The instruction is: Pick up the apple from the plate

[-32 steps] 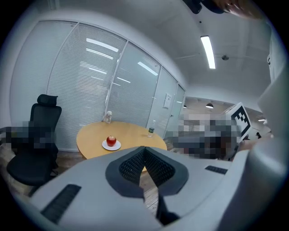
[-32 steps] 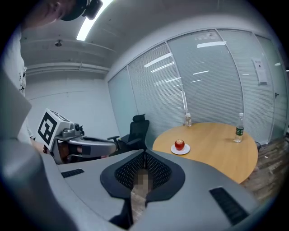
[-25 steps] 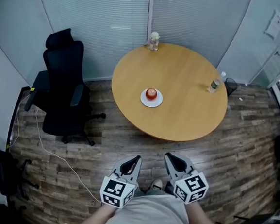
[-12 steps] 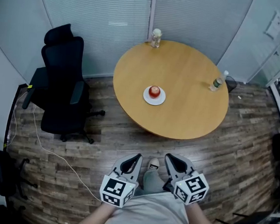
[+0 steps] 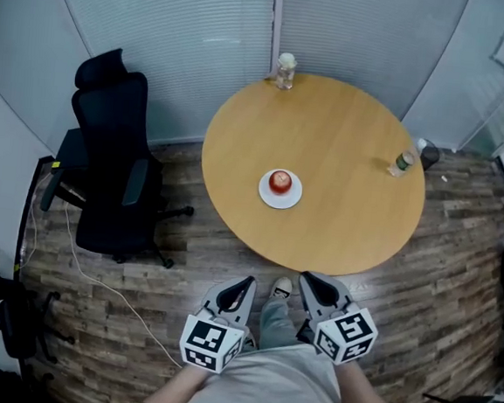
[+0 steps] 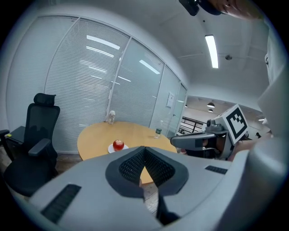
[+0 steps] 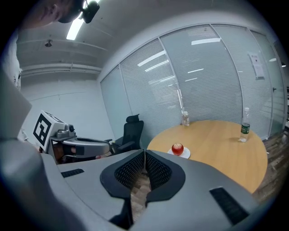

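Observation:
A red apple (image 5: 280, 181) rests on a small white plate (image 5: 290, 198) near the front of a round wooden table (image 5: 344, 152). The apple (image 6: 118, 144) also shows in the left gripper view and, as the apple (image 7: 177, 148) on the plate (image 7: 184, 154), in the right gripper view. My left gripper (image 5: 248, 284) and right gripper (image 5: 304, 280) are held side by side over the floor, short of the table's near edge. Both are shut and hold nothing.
A black office chair (image 5: 110, 166) stands left of the table. A jar (image 5: 286, 70) sits at the table's far edge and a water bottle (image 5: 404, 160) at its right edge. A white cable (image 5: 96, 275) trails over the plank floor. Glass walls with blinds curve behind.
The person has stepped forward: the table and apple now sit closer to both grippers in the head view. Both grippers stay shut.

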`<move>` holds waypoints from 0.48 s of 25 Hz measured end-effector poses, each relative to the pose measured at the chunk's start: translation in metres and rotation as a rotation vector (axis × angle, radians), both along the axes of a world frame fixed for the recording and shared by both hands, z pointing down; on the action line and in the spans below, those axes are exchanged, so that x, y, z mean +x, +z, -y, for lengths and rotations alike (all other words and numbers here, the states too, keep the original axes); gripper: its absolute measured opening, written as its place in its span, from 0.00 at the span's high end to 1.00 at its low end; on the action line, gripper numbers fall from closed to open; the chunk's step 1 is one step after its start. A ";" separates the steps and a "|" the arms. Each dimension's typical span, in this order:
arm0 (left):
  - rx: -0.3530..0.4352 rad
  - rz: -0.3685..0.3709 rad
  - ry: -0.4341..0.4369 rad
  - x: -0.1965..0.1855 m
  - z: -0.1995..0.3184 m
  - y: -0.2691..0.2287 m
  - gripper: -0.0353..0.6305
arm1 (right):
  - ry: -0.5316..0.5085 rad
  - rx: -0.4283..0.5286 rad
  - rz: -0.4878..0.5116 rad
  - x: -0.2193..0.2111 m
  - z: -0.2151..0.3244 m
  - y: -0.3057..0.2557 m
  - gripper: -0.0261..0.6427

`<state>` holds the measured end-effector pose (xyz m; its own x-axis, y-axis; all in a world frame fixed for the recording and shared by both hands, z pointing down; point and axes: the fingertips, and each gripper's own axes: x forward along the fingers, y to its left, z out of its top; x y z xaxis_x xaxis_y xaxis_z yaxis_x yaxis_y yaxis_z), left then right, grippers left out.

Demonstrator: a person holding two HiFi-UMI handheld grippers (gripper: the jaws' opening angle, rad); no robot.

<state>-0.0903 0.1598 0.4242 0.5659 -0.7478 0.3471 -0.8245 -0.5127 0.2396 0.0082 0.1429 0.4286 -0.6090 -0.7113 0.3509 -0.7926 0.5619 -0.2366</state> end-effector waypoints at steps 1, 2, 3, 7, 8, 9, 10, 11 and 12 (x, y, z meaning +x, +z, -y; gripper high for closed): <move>0.000 0.005 -0.004 0.003 0.013 0.000 0.94 | -0.009 0.008 0.000 0.002 0.014 -0.002 0.91; 0.001 0.009 -0.007 0.007 0.027 -0.001 0.94 | -0.017 0.017 -0.001 0.004 0.027 -0.004 0.91; 0.002 0.009 -0.009 0.011 0.039 -0.003 0.94 | -0.024 0.024 -0.001 0.008 0.039 -0.007 0.91; 0.004 0.001 -0.034 0.025 0.086 -0.013 0.94 | -0.034 0.049 0.005 0.030 0.087 -0.017 0.91; 0.006 -0.001 -0.044 0.026 0.097 -0.016 0.94 | -0.033 0.054 0.007 0.035 0.099 -0.019 0.91; 0.007 -0.002 -0.053 0.028 0.108 -0.019 0.94 | -0.034 0.057 0.009 0.040 0.109 -0.021 0.91; 0.008 -0.003 -0.059 0.031 0.116 -0.021 0.94 | -0.036 0.060 0.010 0.044 0.116 -0.022 0.91; 0.009 -0.003 -0.063 0.034 0.124 -0.022 0.94 | -0.039 0.062 0.010 0.047 0.123 -0.022 0.91; 0.011 -0.001 -0.064 0.038 0.130 -0.023 0.94 | -0.042 0.062 0.008 0.051 0.130 -0.021 0.91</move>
